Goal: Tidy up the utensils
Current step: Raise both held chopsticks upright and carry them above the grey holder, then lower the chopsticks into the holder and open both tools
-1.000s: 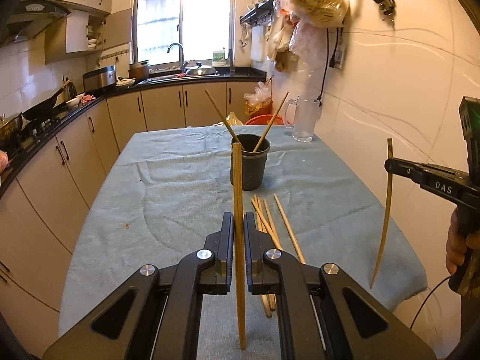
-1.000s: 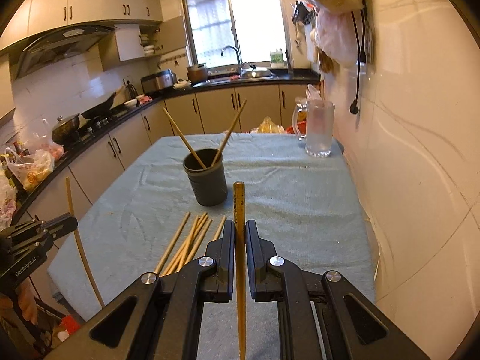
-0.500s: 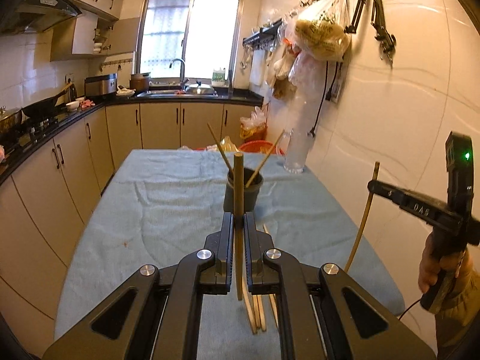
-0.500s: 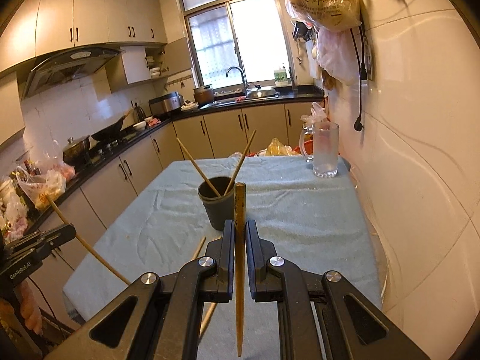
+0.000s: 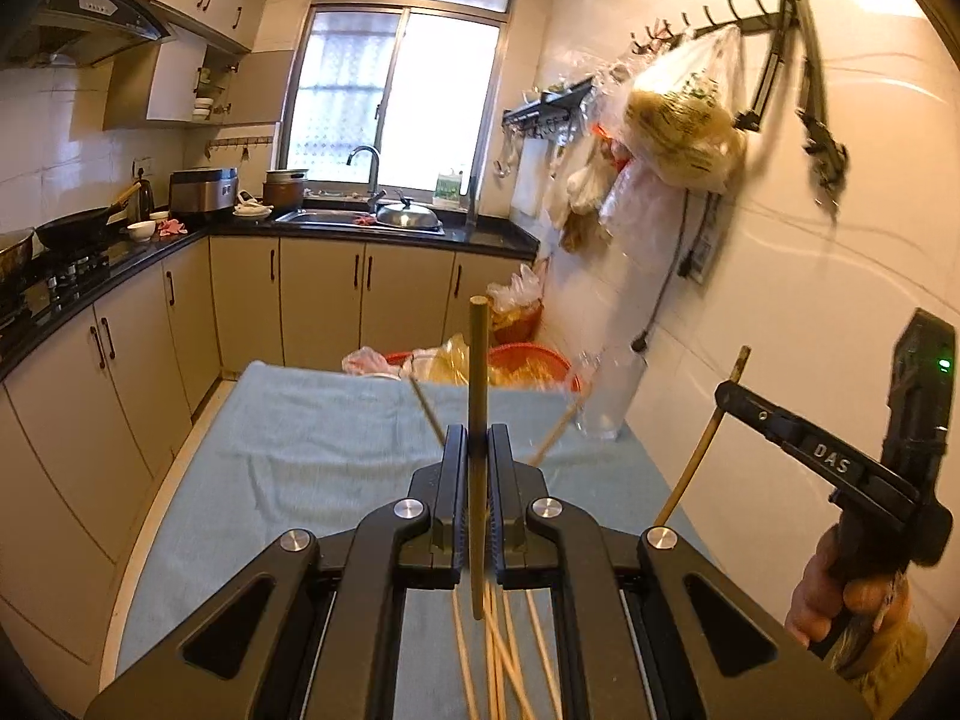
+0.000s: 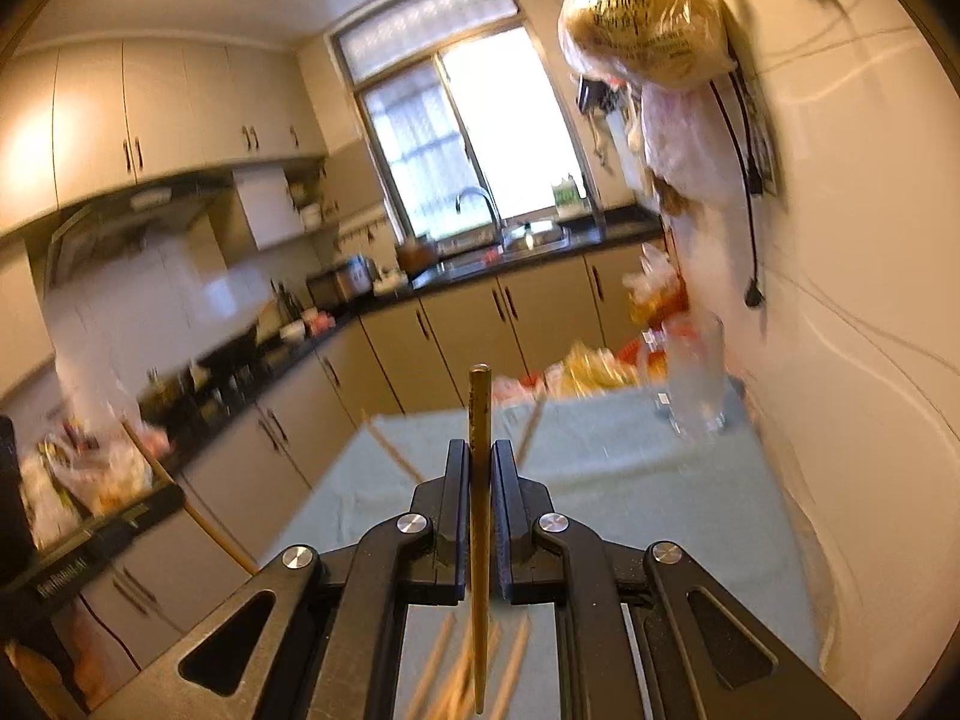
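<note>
My left gripper [image 5: 478, 438] is shut on a wooden chopstick [image 5: 478, 372] that stands upright between its pads, high above the table. My right gripper [image 6: 480, 450] is shut on a second upright chopstick [image 6: 479, 408]. In the left wrist view the right gripper [image 5: 725, 391] shows at the right with its chopstick [image 5: 699, 450] hanging slanted. The left gripper [image 6: 150, 504] shows at the left of the blurred right wrist view. Two chopsticks [image 5: 427, 409] lean out from behind my fingers; the cup that holds them is hidden. Several loose chopsticks [image 5: 510, 648] lie on the cloth below.
A blue-grey cloth [image 5: 300, 438] covers the table. A clear glass mug [image 5: 606, 396] stands at its far right corner by the tiled wall. A red basket with bags [image 5: 528, 360] sits behind the table. Cabinets and a counter run along the left.
Both grippers have risen and moved forward with their chopsticks. The dark cup, plain to see before, is now hidden behind the fingers, and the loose chopsticks have dropped low in both views.
</note>
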The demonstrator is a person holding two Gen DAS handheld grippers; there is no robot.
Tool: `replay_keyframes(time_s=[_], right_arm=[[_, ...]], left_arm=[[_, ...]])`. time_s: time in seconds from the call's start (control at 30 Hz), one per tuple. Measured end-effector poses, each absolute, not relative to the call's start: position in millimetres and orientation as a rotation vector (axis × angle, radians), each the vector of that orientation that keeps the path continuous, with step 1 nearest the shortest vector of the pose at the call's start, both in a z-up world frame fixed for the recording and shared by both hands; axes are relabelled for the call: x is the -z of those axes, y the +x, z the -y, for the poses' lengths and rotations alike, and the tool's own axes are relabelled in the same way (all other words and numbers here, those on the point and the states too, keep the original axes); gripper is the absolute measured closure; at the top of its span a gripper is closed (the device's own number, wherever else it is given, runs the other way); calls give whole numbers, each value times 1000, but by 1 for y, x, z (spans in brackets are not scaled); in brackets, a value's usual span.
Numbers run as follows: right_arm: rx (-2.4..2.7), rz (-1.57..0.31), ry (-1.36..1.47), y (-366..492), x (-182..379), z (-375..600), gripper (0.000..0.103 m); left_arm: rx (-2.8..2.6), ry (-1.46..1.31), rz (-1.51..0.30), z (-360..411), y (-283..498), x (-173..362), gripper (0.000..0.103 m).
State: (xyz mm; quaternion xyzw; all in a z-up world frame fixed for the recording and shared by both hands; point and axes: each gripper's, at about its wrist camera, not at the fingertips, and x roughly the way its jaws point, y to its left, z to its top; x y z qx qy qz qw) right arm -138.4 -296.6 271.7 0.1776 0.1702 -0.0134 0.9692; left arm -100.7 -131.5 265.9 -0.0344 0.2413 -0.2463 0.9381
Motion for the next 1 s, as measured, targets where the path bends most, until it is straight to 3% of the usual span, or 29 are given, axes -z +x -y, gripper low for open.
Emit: replay_keyframes(time_s=[0.27,0.6,0.8,1.0], right_arm=[[55,-242,448,-74,-282,315,95],[80,-384,462,-15,-223,325,95],[81,-470,484,-6,-197,329,94],[98,-468,458,-18,-204,329,74]], left_arm=[[518,-160,-502,164,-31,-275,97],[488,-150,-667,189,29,-214,97],[469,-149,-679,185,28,-205,96],[448,-161,-640,167,4,-220,71]])
